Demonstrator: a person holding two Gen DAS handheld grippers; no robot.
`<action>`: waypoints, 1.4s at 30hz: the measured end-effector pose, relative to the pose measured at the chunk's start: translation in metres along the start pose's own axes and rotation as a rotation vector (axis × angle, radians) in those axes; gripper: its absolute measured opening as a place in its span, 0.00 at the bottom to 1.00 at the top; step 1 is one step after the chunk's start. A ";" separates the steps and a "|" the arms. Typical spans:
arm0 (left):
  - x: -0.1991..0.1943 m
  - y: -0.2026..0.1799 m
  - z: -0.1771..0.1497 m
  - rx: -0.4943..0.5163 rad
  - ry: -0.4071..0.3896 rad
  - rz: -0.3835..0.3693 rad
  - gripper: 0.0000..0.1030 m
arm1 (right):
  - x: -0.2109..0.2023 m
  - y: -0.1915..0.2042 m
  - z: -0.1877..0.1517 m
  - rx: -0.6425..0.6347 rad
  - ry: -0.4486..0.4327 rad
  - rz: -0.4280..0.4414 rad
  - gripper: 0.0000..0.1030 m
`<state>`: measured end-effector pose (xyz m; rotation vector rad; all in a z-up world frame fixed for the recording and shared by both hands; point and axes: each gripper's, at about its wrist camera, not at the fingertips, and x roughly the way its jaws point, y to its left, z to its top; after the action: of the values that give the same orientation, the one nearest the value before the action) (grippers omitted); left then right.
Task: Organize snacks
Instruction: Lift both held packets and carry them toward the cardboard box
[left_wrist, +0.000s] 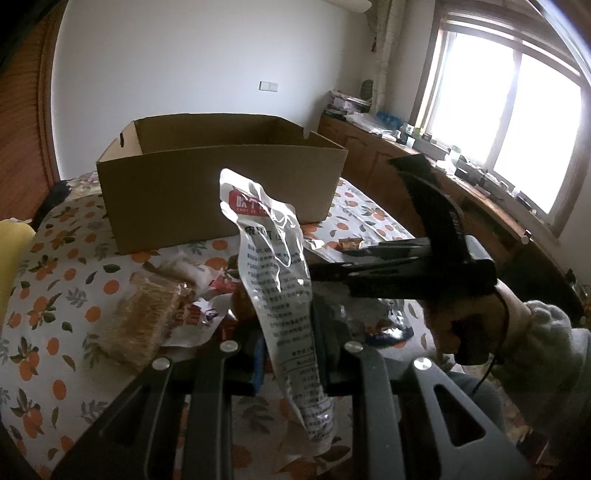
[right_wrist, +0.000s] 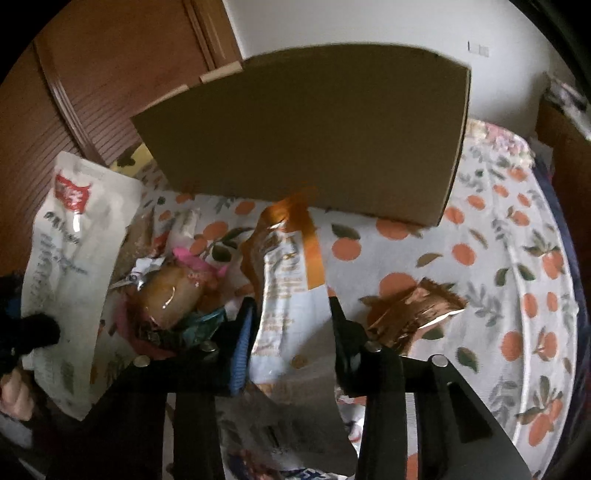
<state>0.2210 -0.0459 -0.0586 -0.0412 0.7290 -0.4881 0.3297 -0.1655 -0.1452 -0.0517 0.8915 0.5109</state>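
Note:
My left gripper (left_wrist: 291, 339) is shut on a white snack pouch (left_wrist: 275, 266) with a red label and holds it upright above the bed; the pouch also shows in the right wrist view (right_wrist: 70, 258). My right gripper (right_wrist: 291, 314) is closed around a white-and-orange snack bag (right_wrist: 288, 273) lying on the snack pile. The right gripper also shows in the left wrist view (left_wrist: 332, 269), held by a hand. An open cardboard box (left_wrist: 221, 173) stands behind the snacks, also in the right wrist view (right_wrist: 314, 136).
A pile of snacks lies on the orange-print bedsheet (right_wrist: 480, 258): a brown cracker pack (left_wrist: 144, 317), a round bun in clear wrap (right_wrist: 170, 295), a copper foil packet (right_wrist: 410, 310). A wooden cabinet (left_wrist: 424, 166) under a window stands at the right.

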 end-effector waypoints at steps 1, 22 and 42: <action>0.000 0.001 0.000 -0.003 -0.001 0.001 0.18 | -0.003 0.000 0.000 -0.002 -0.012 -0.006 0.31; -0.013 0.006 0.016 0.004 -0.039 0.001 0.19 | -0.028 0.024 0.010 -0.106 -0.021 -0.043 0.01; -0.027 0.027 0.050 0.026 -0.103 0.027 0.19 | -0.066 0.046 0.043 -0.231 -0.090 -0.107 0.01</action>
<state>0.2473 -0.0159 -0.0093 -0.0318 0.6214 -0.4659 0.3066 -0.1407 -0.0601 -0.2833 0.7344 0.5100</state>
